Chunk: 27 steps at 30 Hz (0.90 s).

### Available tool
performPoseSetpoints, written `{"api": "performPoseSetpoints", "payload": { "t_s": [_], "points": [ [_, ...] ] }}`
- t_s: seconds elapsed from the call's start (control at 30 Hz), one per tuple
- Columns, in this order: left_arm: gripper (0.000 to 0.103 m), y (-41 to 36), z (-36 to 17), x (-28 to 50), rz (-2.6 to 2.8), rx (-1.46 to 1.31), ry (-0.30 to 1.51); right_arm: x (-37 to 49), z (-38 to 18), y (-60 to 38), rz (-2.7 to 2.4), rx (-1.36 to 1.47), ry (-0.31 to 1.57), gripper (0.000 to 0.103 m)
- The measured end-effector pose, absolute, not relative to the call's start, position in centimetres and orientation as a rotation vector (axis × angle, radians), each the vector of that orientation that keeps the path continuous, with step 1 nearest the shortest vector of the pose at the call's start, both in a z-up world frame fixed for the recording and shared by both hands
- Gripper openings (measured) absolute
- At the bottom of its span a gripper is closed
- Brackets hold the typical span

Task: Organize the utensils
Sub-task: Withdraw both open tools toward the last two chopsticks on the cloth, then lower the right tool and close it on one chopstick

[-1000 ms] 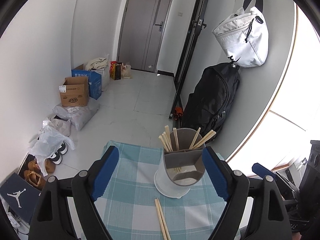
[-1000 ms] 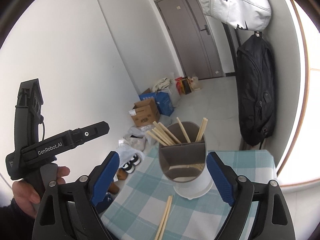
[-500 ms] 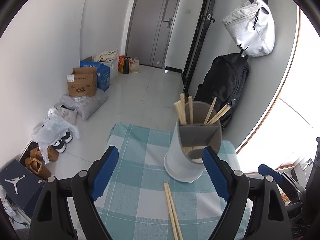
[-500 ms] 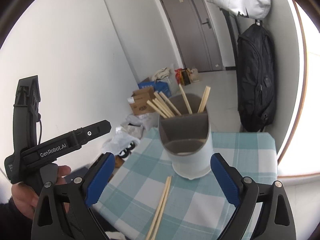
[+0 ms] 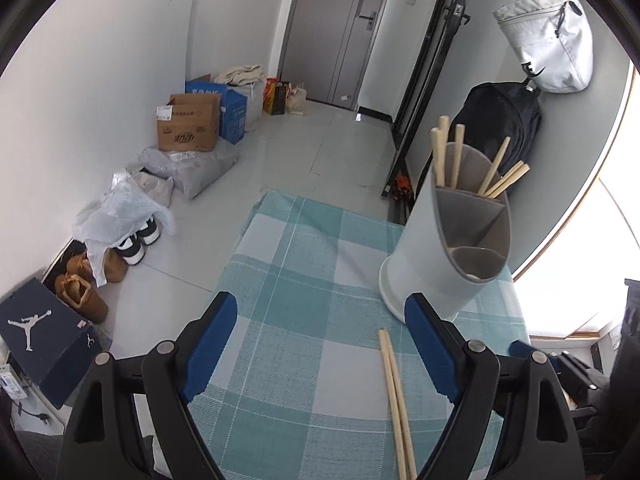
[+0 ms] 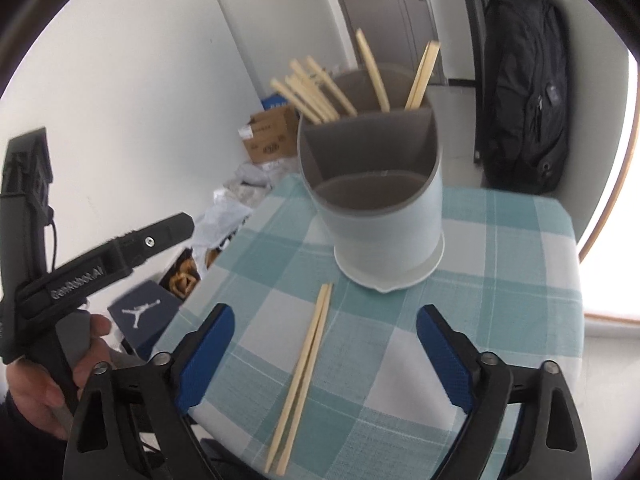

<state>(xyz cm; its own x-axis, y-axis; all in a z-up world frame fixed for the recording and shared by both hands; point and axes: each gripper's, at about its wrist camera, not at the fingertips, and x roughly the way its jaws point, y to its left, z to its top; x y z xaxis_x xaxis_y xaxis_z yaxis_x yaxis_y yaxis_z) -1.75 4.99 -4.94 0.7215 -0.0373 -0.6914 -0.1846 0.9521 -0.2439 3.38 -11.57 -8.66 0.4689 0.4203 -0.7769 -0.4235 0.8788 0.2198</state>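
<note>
A white utensil holder (image 5: 448,248) with grey dividers stands on a teal checked tablecloth (image 5: 304,320); it also shows in the right wrist view (image 6: 384,220). Several wooden chopsticks (image 6: 320,92) stand in its far compartments. A loose pair of chopsticks (image 6: 306,364) lies on the cloth in front of it, also in the left wrist view (image 5: 396,400). My left gripper (image 5: 320,344) is open and empty, above the cloth, left of the holder. My right gripper (image 6: 324,352) is open and empty, above the loose pair.
The table is small, with edges close on all sides. The left gripper's body (image 6: 100,264) and the hand holding it sit at the left of the right wrist view. Boxes (image 5: 188,128), bags and shoes (image 5: 136,244) lie on the floor; a black backpack (image 6: 528,92) hangs on the wall.
Both grippers have pulled back and tilted down. The holder looks farther away and shifted right in the left view. More of the loose chopsticks shows. Both stay open.
</note>
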Motion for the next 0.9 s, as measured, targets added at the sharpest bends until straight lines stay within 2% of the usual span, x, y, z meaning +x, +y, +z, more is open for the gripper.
{"api": "performPoseSetpoints", "payload": {
  "t_s": [0.03,0.1,0.2,0.37,0.47,0.9],
  "points": [
    [0.083,5.2,-5.0,-1.7,0.085,-0.312,0.767,3.6,-9.2,-11.2,0.516,-0.013,0.973,0.072],
    [0.083,5.7,-5.2,-1.6,0.094,-0.321,0.771,4.1,-10.7,-10.3,0.506,-0.042,1.03,0.064],
    [0.083,6.5,-5.5,-1.3,0.113,-0.335,0.785,4.8,-12.4,-9.1,0.488,-0.083,1.092,0.06],
    [0.083,7.3,-5.8,-1.1,0.115,-0.377,0.808,5.6,-14.0,-7.9,0.444,-0.155,1.156,0.048],
    [0.083,7.5,-5.9,-1.0,0.116,-0.379,0.814,5.8,-14.7,-7.3,0.425,-0.208,1.179,0.037],
    [0.083,9.9,-6.5,-0.9,0.15,-0.439,0.845,6.3,-15.0,-4.2,0.392,-0.312,1.185,0.028]
  ]
}}
